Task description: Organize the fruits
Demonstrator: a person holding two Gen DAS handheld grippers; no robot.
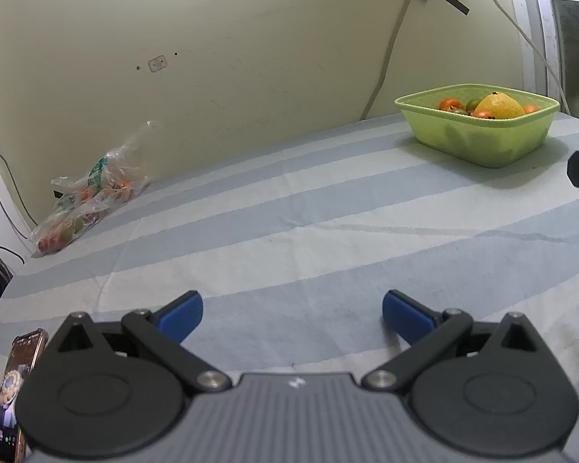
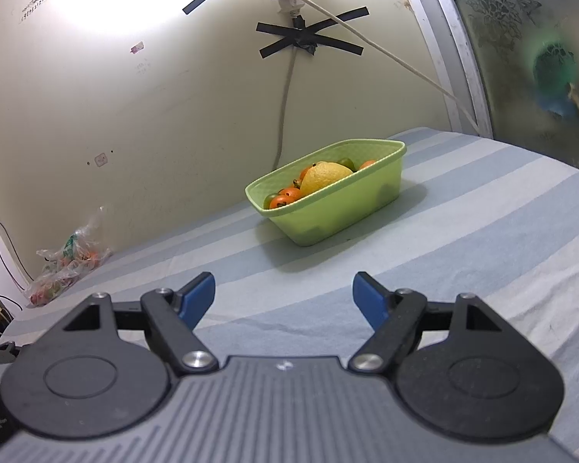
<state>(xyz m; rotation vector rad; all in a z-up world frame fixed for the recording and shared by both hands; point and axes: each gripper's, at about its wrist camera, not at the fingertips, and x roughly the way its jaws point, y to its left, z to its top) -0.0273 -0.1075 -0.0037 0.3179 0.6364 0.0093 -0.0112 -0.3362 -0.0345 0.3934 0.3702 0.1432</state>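
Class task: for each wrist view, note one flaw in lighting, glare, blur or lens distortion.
Right wrist view: glare whitens the wall at upper left, and the green thing behind the patterned glass is blurred. Left wrist view: fisheye bends the wall's base line; light even, no glare.

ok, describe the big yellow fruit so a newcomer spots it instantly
On the striped bedsheet, near the wall, sits a light green plastic tub. Inside it the big yellow fruit rises above the rim, far larger than the small orange and green fruits around it.
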